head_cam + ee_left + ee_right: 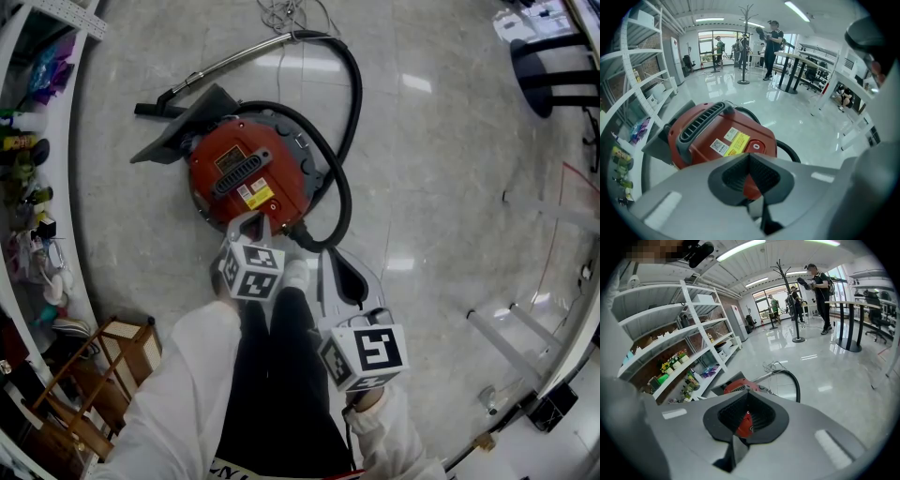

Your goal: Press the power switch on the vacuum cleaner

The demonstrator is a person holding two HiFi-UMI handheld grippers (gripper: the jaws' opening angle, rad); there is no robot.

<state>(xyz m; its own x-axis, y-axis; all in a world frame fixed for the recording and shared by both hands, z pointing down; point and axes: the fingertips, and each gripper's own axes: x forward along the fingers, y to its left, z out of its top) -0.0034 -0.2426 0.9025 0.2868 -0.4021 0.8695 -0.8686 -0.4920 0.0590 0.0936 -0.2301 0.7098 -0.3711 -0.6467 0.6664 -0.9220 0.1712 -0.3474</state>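
Observation:
A round red vacuum cleaner (239, 176) lies on the glossy floor, with a black hose (349, 122) looping round it to a metal tube (246, 52). In the left gripper view its red body (712, 133) is close, and the oval red power switch (756, 146) sits beside a yellow label. My left gripper (251, 228) hangs just above the vacuum's near edge, shut with nothing in it, its tips (749, 157) a little short of the switch. My right gripper (342, 277) is shut and empty, held back to the right, with the vacuum (739, 386) small beyond its tips (747, 394).
White shelving (37, 216) with small items curves along the left, and a wooden rack (112, 361) stands near my feet. White frame legs (525, 337) are at the right and a chair (553, 66) at the top right. People (771, 42) stand far off by a coat rack (743, 42).

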